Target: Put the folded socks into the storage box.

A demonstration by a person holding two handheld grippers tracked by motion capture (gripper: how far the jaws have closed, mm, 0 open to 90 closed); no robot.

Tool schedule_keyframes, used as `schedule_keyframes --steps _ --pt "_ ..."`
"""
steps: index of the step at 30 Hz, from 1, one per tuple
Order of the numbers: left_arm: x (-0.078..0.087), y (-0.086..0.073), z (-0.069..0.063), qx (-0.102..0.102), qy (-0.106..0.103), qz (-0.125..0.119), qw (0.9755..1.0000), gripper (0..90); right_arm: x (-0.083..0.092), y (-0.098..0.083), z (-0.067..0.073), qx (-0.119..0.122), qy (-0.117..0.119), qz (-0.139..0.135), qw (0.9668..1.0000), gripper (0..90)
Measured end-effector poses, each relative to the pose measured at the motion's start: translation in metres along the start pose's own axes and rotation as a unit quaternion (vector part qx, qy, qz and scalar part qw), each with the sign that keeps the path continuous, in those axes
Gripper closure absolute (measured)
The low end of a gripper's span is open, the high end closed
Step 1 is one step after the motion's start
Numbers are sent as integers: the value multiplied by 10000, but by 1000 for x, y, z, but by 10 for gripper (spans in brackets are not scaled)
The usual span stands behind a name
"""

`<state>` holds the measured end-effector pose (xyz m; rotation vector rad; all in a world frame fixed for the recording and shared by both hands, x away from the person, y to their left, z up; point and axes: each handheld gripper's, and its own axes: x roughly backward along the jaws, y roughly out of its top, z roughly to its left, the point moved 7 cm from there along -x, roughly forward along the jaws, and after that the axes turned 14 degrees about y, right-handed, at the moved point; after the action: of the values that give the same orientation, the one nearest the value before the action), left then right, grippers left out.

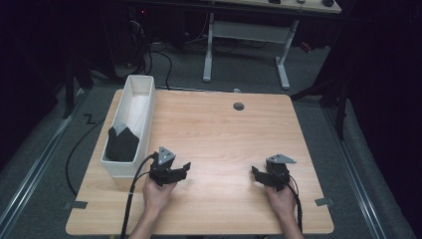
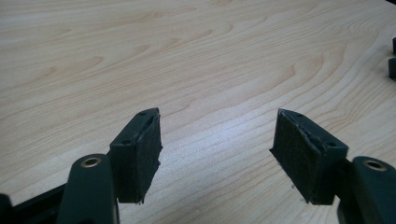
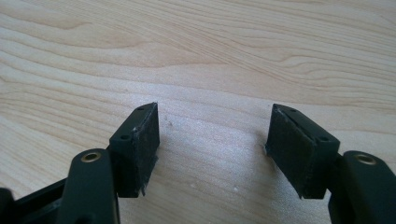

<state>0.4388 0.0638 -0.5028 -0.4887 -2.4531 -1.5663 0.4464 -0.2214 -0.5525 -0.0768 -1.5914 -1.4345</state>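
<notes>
both the left gripper (image 1: 185, 167) and the right gripper (image 1: 255, 173) rest wide open and empty on the table (image 1: 219, 129), the white bin (image 1: 130, 130) with its dark object (image 1: 122, 144) just left of the left gripper, suggesting an idle pose.

You see a dark room: grey floor (image 1: 45, 149), cables (image 1: 159, 59), and a white-legged desk (image 1: 249, 35) behind the worktop (image 1: 219, 129).

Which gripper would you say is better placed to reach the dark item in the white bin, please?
Probably the left. The left gripper sits open beside the white bin holding the dark item; the right gripper, also open and empty, is across the table.
</notes>
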Motion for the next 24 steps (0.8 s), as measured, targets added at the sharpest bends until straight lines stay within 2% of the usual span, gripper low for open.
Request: schedule_keyframes --steps 6,7,15,18,19,24 --pt "-9 -9 7 -86 195 73 9997 327 0 0 0 0 0 1 10000 343" --pt "-12 -10 9 -140 280 41 9995 329 0 0 0 1 0 -1 10000 343" --pt "-18 -13 14 -186 419 55 9989 331 0 0 0 2 2 1 10000 342" --pt "-22 -17 16 -271 471 73 9985 334 0 0 0 2 1 1 10000 342" --pt "-23 -19 16 -355 505 104 9980 334 0 0 0 3 1 1 10000 342" --pt "-26 -23 19 -428 568 138 9974 334 0 0 0 2 2 2 10000 342"
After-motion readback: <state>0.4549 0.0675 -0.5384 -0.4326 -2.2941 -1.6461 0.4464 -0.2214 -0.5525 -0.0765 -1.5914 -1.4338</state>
